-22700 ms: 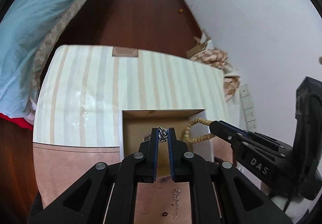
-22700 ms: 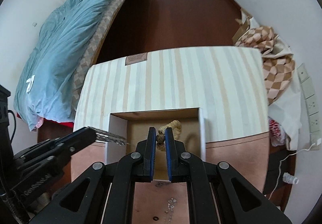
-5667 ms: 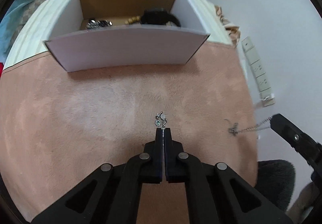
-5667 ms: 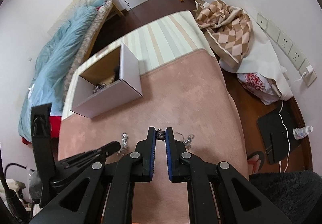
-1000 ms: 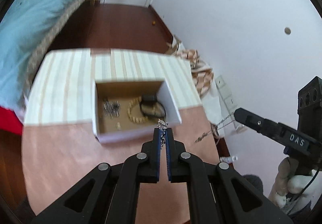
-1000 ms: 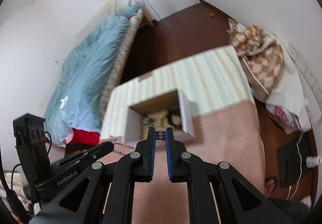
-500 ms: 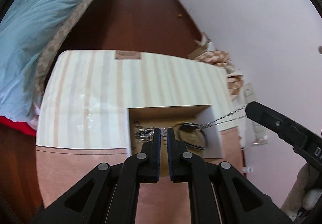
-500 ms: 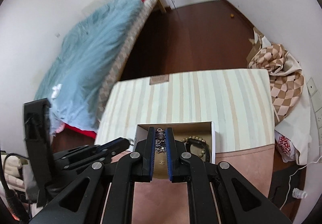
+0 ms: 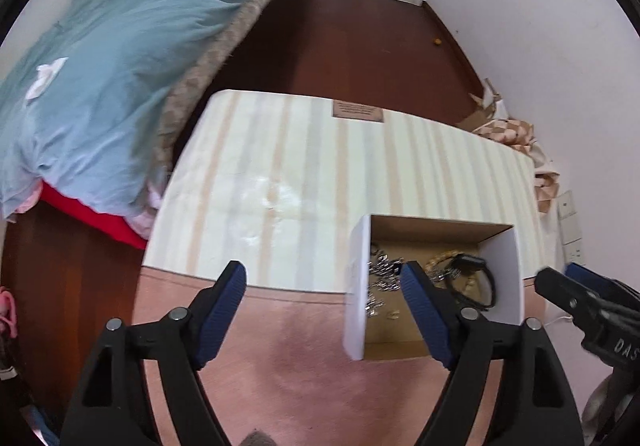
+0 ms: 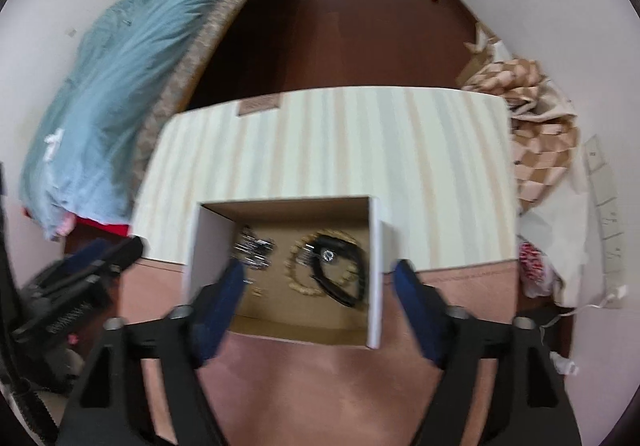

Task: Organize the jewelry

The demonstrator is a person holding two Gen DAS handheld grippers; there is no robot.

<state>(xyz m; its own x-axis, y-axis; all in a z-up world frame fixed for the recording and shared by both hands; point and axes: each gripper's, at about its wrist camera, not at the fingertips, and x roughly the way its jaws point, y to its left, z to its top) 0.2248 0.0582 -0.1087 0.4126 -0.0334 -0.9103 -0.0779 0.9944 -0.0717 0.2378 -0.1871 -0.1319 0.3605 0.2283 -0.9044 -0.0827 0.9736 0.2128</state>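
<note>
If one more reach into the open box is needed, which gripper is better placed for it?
Probably the right gripper: open and empty, centred over the white box, its black watch between the fingers. The left gripper, also open, straddles the box's left wall.

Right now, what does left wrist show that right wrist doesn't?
Left wrist only: the right gripper at its right edge, and the box seen from its left side, off-centre.

Right wrist only: the box floor from straight above, with the beaded bracelet ringing the black watch, and the left gripper at left.

Both: open fingers holding nothing, silver jewelry in the box, the striped cloth, the blue duvet.
</note>
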